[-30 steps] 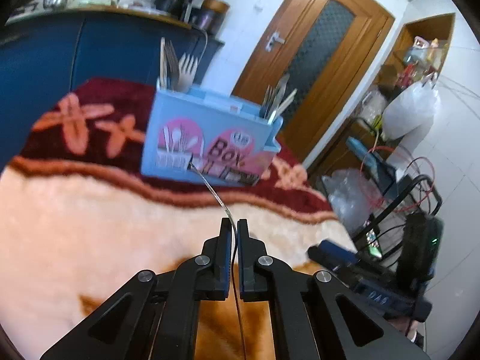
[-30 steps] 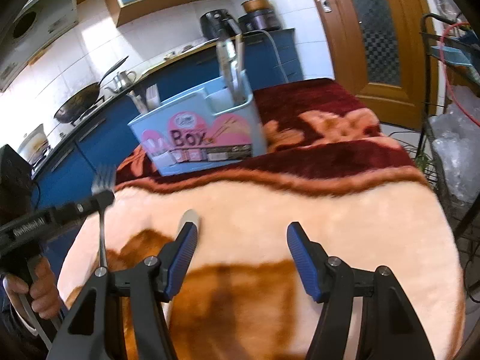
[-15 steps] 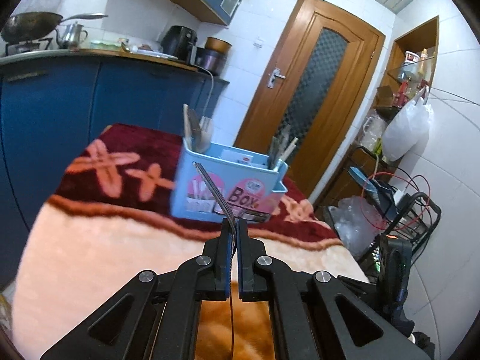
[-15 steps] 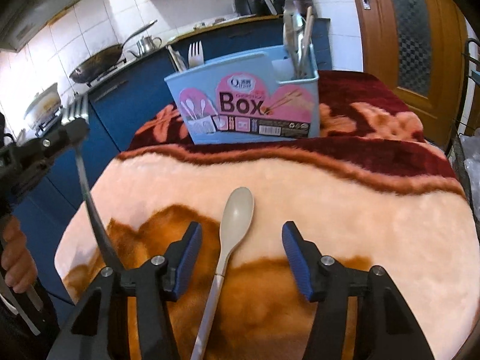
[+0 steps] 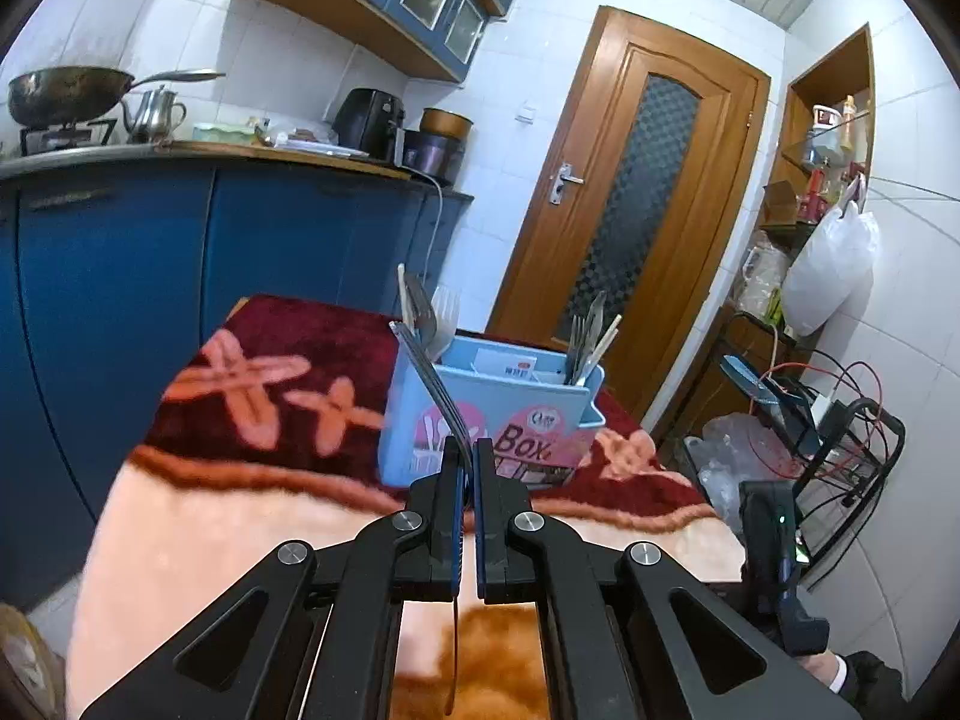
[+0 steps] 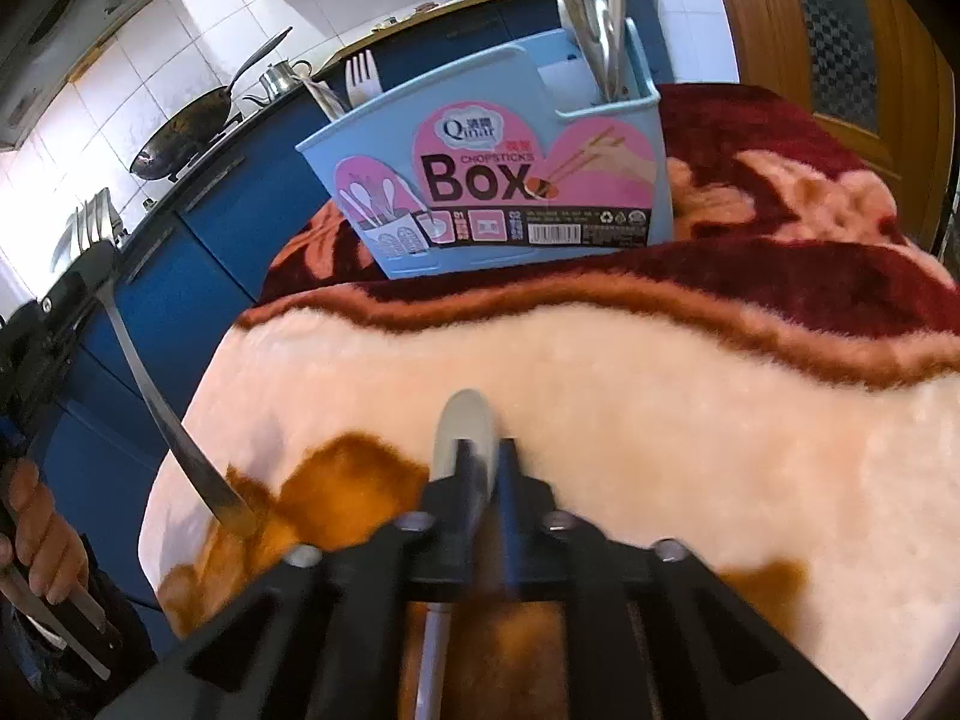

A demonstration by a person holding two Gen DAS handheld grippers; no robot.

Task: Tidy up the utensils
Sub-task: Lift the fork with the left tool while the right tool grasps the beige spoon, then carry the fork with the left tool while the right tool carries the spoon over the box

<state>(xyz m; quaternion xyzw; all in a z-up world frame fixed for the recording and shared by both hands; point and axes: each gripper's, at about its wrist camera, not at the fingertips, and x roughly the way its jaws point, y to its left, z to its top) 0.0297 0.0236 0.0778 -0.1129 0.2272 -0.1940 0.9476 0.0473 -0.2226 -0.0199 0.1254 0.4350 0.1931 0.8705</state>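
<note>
A light blue utensil box (image 5: 486,420) with a pink "Box" label stands on the dark red far part of the blanket; it also shows in the right wrist view (image 6: 504,180). Forks and spoons stand in its left end, chopsticks and cutlery in its right end. My left gripper (image 5: 467,450) is shut on a metal fork (image 5: 429,372), held in the air in front of the box with the tines up. The fork (image 6: 156,396) and left gripper (image 6: 66,294) show at the left of the right wrist view. My right gripper (image 6: 483,462) is shut on a beige spoon (image 6: 465,432) lying on the blanket.
The table is covered by a fuzzy peach, orange and dark red blanket (image 6: 660,396). Blue kitchen cabinets (image 5: 180,252) with a wok and kettle stand behind. A wooden door (image 5: 630,210) and a wire rack with cables (image 5: 840,450) are at the right.
My left gripper has lifted the fork up and tilted it toward the box. My right gripper has moved forward over the spoon and closed from open onto it.
</note>
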